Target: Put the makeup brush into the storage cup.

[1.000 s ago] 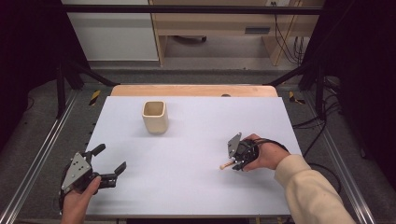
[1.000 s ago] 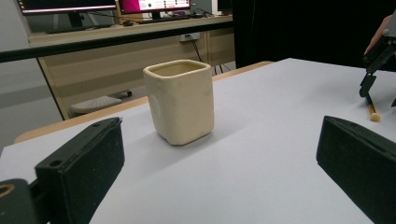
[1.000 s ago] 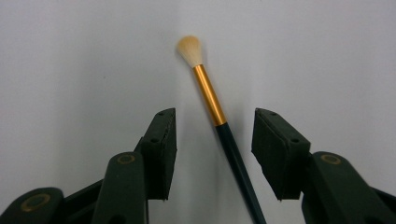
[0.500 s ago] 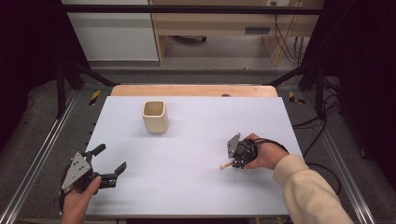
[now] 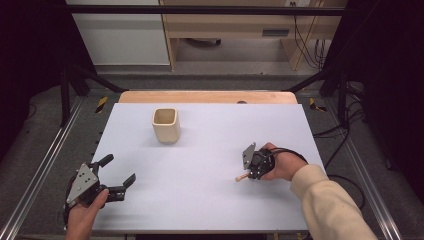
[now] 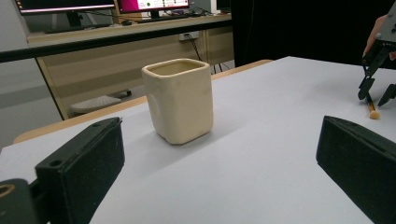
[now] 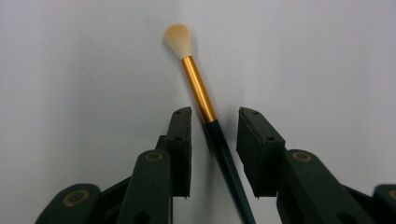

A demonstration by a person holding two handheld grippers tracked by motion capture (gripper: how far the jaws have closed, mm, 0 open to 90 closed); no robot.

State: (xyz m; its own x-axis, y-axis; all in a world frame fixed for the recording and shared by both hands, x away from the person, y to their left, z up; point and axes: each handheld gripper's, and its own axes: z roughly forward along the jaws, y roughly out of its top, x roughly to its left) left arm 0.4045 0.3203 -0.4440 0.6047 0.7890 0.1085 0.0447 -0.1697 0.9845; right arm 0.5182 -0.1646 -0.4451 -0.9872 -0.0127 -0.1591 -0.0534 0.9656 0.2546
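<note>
- Right gripper (image 7: 214, 128): jaws just closing, not yet pressing the brush (image 7: 201, 98) lying between them, right on the worktop (image 5: 200, 165).
- Left gripper (image 5: 116, 174): jaws apart, near left.
- No legible writing.

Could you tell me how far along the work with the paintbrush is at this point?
Early on. Done: the right gripper is placed astride the paintbrush, which lies flat on the table. In hand: its jaws have just been closing around the dark handle, with a gap on each side. Left: gripping and lifting the brush, perhaps toward the empty cream cup. The left gripper hangs open.
</note>
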